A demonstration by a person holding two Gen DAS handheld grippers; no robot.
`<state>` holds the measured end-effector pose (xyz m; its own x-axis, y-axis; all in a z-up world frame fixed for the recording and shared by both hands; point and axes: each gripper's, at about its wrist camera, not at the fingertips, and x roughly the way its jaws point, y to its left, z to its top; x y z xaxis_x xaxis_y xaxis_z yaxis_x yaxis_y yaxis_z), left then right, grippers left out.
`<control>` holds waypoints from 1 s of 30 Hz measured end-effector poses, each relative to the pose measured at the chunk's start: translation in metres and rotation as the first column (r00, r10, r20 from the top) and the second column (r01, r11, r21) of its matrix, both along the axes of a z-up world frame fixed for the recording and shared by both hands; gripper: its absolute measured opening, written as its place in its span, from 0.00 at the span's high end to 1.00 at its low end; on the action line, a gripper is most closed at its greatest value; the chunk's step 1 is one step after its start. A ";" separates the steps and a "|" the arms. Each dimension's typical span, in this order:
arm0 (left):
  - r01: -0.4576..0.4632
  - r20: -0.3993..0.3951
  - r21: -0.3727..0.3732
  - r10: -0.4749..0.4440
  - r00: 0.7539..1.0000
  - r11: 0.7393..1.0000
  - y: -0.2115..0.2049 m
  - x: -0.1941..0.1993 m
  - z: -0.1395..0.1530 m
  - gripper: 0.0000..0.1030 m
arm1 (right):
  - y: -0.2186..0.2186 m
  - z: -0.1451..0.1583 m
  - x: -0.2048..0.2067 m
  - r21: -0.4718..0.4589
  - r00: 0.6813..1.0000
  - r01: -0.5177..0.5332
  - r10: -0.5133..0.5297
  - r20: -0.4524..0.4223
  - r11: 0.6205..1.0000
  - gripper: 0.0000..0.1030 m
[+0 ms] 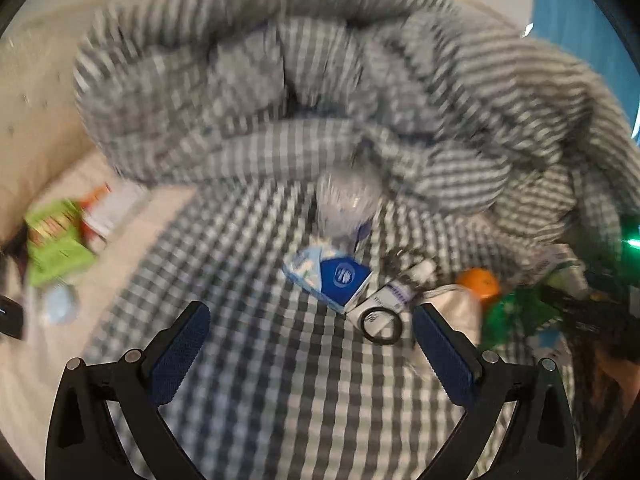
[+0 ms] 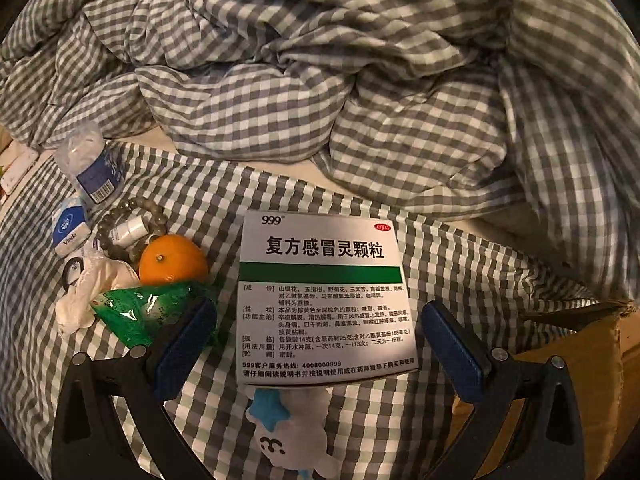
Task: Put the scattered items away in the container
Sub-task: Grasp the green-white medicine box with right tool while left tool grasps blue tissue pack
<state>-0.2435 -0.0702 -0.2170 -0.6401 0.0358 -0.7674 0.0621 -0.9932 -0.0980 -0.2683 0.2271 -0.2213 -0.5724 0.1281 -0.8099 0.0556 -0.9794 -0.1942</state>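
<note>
While both grippers gape empty, only the right wrist view shows the medicine box (image 2: pixel 324 300).

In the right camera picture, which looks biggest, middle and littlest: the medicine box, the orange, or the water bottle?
1. medicine box, though it lies nearest the camera
2. orange and water bottle: too alike to rank

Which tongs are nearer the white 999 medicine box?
Right. The open right tongs straddle the 999 medicine box; the open left tongs hover near the tissue pack, box unseen.
</note>
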 end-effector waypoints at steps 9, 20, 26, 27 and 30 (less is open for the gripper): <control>-0.045 0.095 -0.139 0.058 0.994 0.989 0.016 -0.064 -0.060 0.00 | -0.009 0.000 -0.008 0.049 0.999 -0.046 0.046 -0.007 0.998 0.01; 0.015 0.106 -0.161 0.002 0.994 0.987 0.025 -0.092 -0.075 0.07 | -0.012 -0.010 -0.012 0.048 0.999 -0.050 0.051 -0.016 0.998 0.01; 0.063 0.093 -0.141 -0.050 0.994 0.988 0.028 -0.077 -0.074 0.22 | -0.006 -0.012 -0.010 0.043 0.999 -0.034 0.035 -0.028 0.999 0.18; 0.063 0.089 -0.146 -0.051 0.995 0.987 0.029 -0.073 -0.072 0.23 | -0.005 -0.011 -0.011 0.036 0.999 -0.031 0.032 -0.025 0.999 0.19; 0.068 0.072 -0.128 -0.059 0.996 0.989 0.025 -0.059 -0.062 0.23 | -0.003 -0.009 -0.008 0.016 0.999 -0.022 0.023 -0.030 1.000 0.20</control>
<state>-0.3023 -0.0455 -0.2787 -0.5860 -0.0281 -0.8098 0.0006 -0.9994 0.0343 -0.2763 0.2237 -0.2301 -0.5998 0.1277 -0.7899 0.0716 -0.9747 -0.2119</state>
